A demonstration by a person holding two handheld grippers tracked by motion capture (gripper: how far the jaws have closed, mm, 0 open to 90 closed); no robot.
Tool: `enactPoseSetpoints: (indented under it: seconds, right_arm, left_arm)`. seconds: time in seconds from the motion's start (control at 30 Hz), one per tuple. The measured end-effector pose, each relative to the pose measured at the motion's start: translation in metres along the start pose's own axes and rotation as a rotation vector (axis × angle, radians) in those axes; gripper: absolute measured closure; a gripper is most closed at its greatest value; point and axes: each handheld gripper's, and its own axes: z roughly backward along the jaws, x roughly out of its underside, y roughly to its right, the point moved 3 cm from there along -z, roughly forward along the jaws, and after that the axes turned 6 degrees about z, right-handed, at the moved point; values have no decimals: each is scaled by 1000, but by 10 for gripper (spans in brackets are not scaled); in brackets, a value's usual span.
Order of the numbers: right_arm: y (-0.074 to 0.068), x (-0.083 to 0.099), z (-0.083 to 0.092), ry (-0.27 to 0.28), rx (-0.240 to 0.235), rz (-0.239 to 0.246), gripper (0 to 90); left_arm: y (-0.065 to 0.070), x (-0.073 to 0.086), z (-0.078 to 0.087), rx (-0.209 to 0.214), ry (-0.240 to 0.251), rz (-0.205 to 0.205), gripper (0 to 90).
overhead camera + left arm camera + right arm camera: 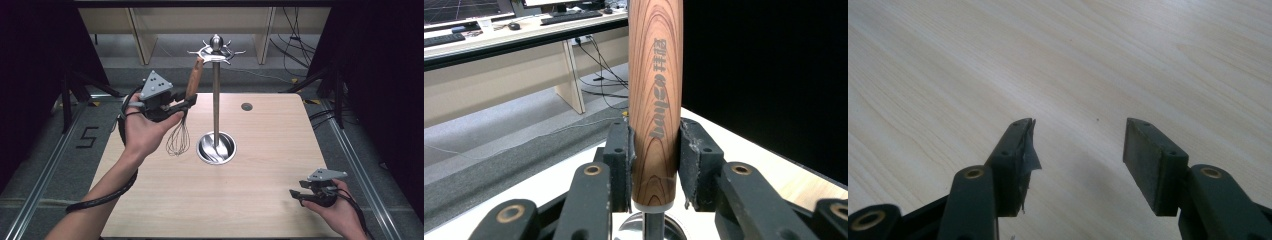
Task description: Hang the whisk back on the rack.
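Gripping a wire whisk with a reddish striped wooden handle [194, 80], the left tool [184, 103] has both pads pinched tight on the lower end of that handle, pretty much right where the wood meets the metal collar. In the left gripper view the wooden handle [656, 100] stands upright between the pads, printed lettering running along it. The wire loops hang below the left tool, up off the light wood tabletop [260, 150]. Just to the right of that tool is the tall steel utensil stand with hooks on top and a round dish base [216, 100], close to the whisk but not touching as far as I can see. Over at the near right corner, well apart, the right tool [296, 192] sits low with its jaws spread, nothing but bare tabletop [1048, 60] between them.
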Motion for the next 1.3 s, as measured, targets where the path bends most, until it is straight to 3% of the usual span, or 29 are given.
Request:
enactPoseSetpoints:
  seconds: [1.17,1.2,1.3]
  right_arm:
    - [0,0,0,0,-1,0,468]
    - [-2,-1,2,-15,-9,-24,468]
    - [-2,0,2,-17,-8,-34,468]
  left_arm:
    - [-1,-1,-18,-1,-30,9,679]
    - [-1,-1,-19,2,-30,9,679]
    - [-1,-1,-22,0,-34,10,679]
